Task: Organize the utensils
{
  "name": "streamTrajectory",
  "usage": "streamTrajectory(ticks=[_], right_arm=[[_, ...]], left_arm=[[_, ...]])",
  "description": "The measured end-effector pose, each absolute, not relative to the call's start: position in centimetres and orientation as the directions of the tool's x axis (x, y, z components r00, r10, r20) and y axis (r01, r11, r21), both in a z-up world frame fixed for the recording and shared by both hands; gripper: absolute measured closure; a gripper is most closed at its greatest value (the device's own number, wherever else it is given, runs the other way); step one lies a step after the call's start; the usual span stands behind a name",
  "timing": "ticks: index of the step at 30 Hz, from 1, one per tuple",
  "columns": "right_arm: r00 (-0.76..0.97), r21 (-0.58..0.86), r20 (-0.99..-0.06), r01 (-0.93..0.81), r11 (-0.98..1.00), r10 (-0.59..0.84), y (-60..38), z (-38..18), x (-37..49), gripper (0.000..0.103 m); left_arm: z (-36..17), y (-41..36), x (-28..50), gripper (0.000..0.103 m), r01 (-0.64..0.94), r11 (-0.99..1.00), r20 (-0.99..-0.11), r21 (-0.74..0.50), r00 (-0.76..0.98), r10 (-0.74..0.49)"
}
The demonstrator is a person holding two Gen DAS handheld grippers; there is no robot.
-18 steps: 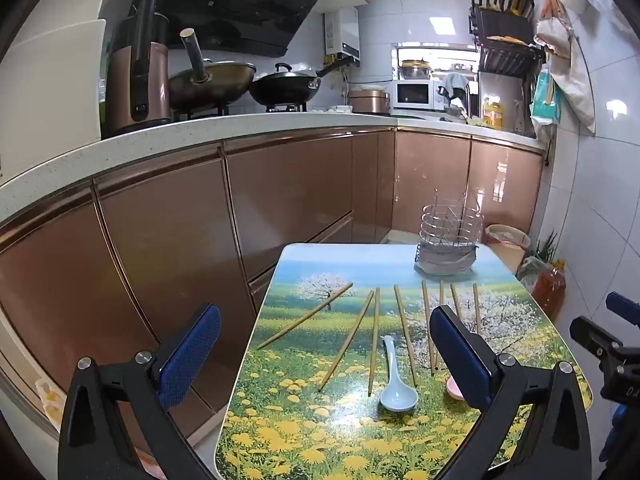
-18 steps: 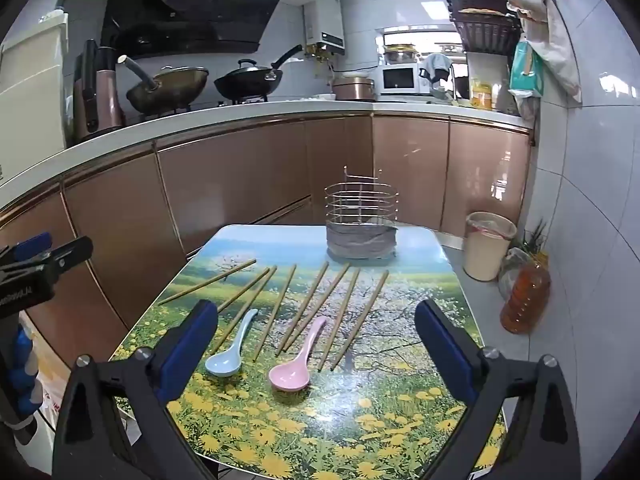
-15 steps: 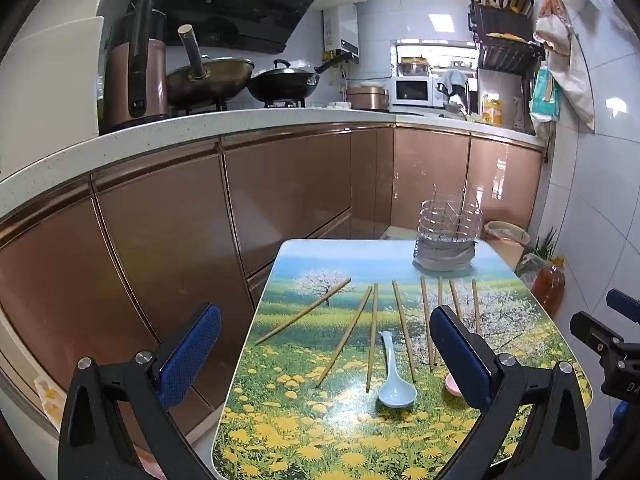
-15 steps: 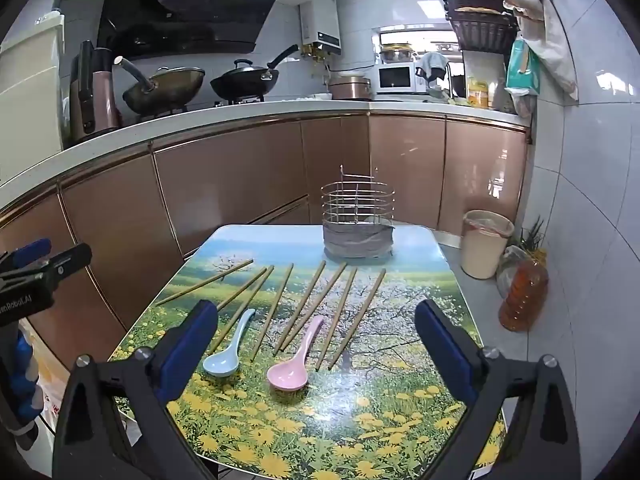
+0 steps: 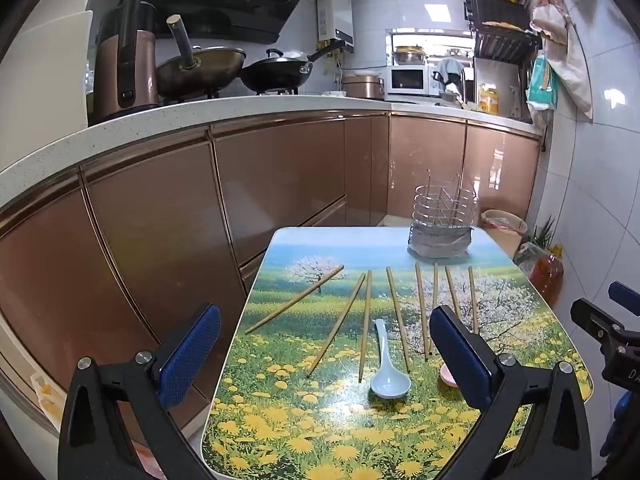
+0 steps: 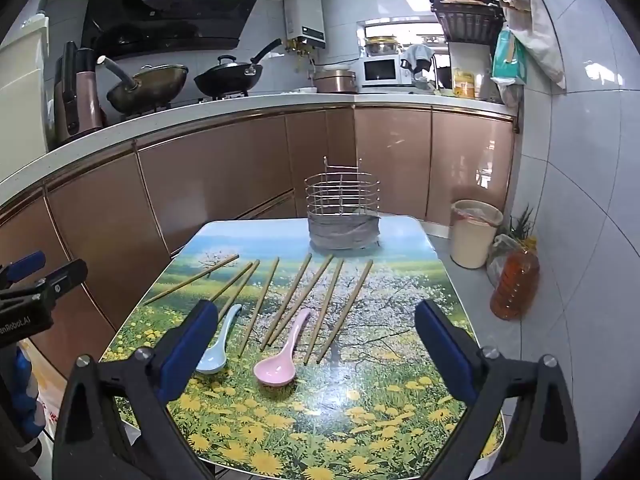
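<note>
Right wrist view: eight chopsticks [image 6: 328,300], two spoons [image 6: 280,354], one wire holder [image 6: 342,212]; both claws [image 6: 316,356] spread, empty.

1. Two woks [image 6: 149,87] are sitting on the stove, the brownish one left of the black one [image 6: 229,76], under a dark range hood [image 6: 168,4].
2. A white microwave [image 6: 380,71] is sitting on the far counter [image 6: 248,106], with a rice cooker [image 6: 335,81] just beside it on the left.
3. A bin [image 6: 474,236] with a liner is standing on the floor by the tiled wall, near an orange bottle [image 6: 514,284].
4. Copper-coloured cabinets [image 5: 276,184] are running under the counter.
5. A tall copper-coloured appliance [image 5: 128,60] is standing left of the woks.
</note>
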State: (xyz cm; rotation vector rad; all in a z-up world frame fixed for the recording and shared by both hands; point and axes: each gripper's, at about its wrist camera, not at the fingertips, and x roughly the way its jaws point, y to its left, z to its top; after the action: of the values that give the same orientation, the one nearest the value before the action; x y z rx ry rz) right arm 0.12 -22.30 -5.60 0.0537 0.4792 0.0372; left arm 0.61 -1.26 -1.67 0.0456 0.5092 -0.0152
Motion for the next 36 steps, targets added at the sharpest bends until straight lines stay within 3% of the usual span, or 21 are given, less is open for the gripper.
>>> streamTrajectory(ticks=[29,36], right_arm=[[0.897,0.078,-0.437,-0.045,0.996,0.074,-22.4,-5.9,0.5,0.004],[0.9,0.086,-0.428,-0.051,0.995,0.083,-22.4,-6.4,1.2,0.004]], left_arm=[[-2.9,-0.2,1.6,0.0,-0.004,0.999,-0.496,-0.039,0.868,-0.016],[-3.0,-0.6,2.4,0.0,-0.004,1.0,-0.485,0.001,0.875,0.004]])
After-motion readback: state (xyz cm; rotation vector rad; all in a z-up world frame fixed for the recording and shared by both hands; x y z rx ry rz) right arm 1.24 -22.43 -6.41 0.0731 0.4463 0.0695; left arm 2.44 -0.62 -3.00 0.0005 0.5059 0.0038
